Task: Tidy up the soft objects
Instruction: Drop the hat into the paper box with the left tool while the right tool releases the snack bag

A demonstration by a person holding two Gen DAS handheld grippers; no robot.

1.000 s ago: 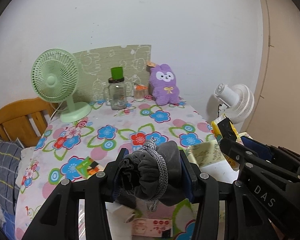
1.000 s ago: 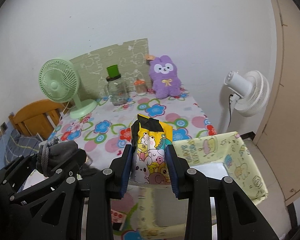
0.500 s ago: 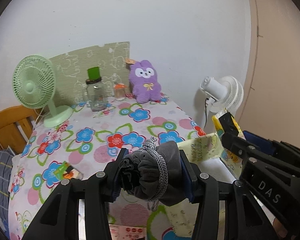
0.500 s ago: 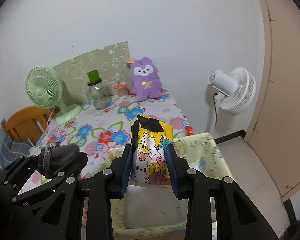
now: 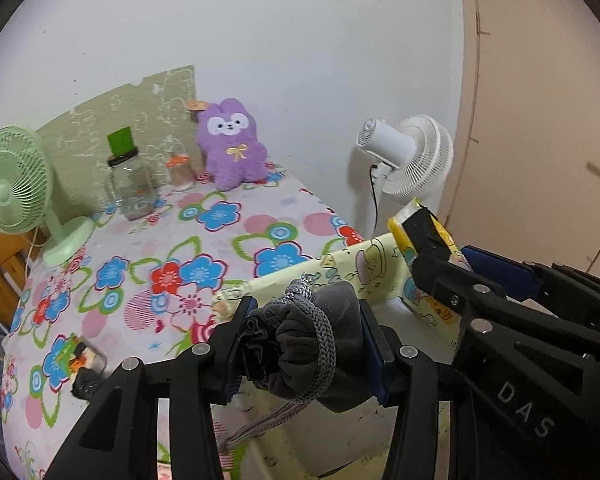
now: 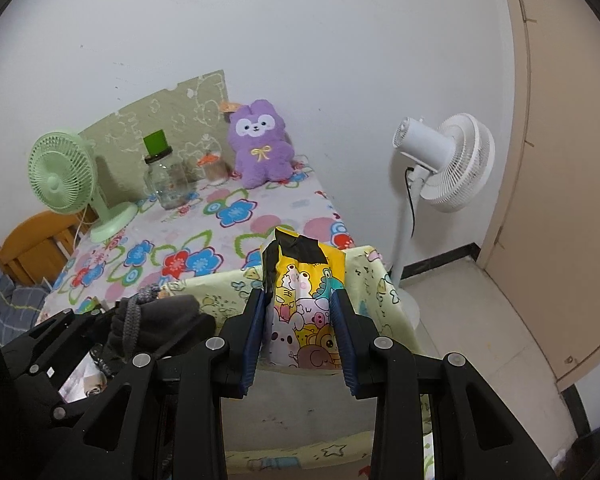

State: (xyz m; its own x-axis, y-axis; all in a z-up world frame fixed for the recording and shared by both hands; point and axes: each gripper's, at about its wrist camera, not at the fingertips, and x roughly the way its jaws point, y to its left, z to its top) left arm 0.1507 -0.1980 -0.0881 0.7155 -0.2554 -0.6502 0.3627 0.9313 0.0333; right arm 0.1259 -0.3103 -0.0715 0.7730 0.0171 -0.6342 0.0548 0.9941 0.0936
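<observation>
A: Nearest, at six o'clock?
B: Left gripper [image 5: 304, 344], fingers clamped on a grey drawstring pouch [image 5: 312, 344], cord looped across its front. Right gripper [image 6: 300, 332] just beside at three o'clock, fingers clamped on a yellow cartoon packet [image 6: 304, 304] topped with black tape.

A: Beneath them?
B: Pale yellow fabric bin [image 6: 376, 292], open, beside the floral tablecloth's [image 5: 180, 264] edge; both held things hanging above it.

A: Farther off?
B: At eleven o'clock, glass jar [image 5: 130, 188] with green lid; at nine, green desk fan [image 5: 16, 188]. At twelve, purple plush bunny [image 5: 232, 144] upright against the wall. At two, white standing fan [image 6: 448, 164] on the floor.
</observation>
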